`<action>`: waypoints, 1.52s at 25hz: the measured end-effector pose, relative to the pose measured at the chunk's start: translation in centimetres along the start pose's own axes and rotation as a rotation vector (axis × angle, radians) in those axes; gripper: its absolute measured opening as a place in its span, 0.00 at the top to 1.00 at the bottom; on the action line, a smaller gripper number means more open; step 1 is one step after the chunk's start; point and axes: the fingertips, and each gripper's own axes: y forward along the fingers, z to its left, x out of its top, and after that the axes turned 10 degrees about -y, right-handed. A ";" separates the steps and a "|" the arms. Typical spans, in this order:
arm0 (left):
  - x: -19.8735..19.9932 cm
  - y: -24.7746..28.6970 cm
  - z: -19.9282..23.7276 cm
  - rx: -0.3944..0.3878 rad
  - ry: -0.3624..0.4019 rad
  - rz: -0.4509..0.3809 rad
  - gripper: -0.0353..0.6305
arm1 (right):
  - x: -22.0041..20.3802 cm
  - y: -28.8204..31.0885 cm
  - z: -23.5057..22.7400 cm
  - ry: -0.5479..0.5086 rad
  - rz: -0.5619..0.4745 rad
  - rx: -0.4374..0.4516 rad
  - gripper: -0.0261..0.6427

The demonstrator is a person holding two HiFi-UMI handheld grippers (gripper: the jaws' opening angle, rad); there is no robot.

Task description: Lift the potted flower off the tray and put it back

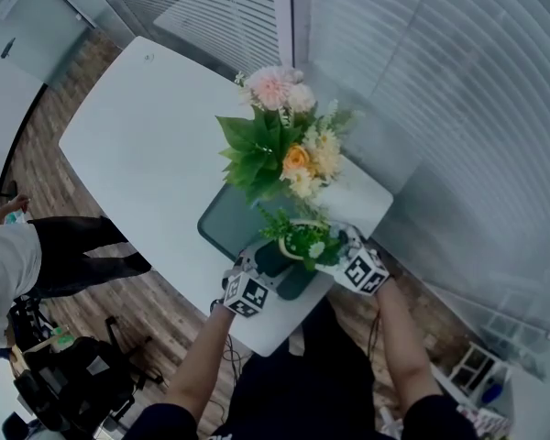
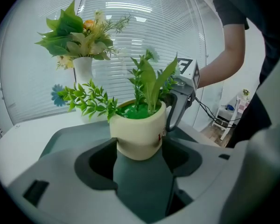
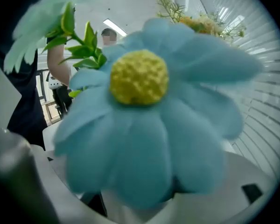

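Since the potted flower [image 1: 304, 241] looks top-heavy, both grippers share it. The left gripper [image 2: 139, 146] has its jaws pressed on the cream base. The right gripper [image 1: 344, 250], masked by the blue bloom [image 3: 144, 125], apparently clamps opposite. The plant is over the tray's [image 1: 222, 223] near end, lift unconfirmed.

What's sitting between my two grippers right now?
The potted flower: in the head view it sits between the left gripper and the right gripper. The left gripper view shows its cream pot gripped between that gripper's jaws.
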 end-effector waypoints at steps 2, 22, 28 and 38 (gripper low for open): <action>0.1 0.2 0.2 0.004 -0.006 -0.003 0.53 | 0.2 0.2 -0.2 0.002 -0.020 -0.015 0.37; 0.0 0.5 0.3 0.032 -0.028 0.007 0.51 | 0.8 0.1 -0.3 0.021 -0.025 -0.058 0.37; 1.2 -1.5 0.1 0.041 0.007 -0.031 0.51 | 2.9 -0.8 0.1 0.012 -0.054 -0.077 0.37; 4.2 -6.2 -2.3 0.017 0.094 -0.084 0.51 | 7.1 -4.6 2.4 0.023 -0.095 -0.172 0.37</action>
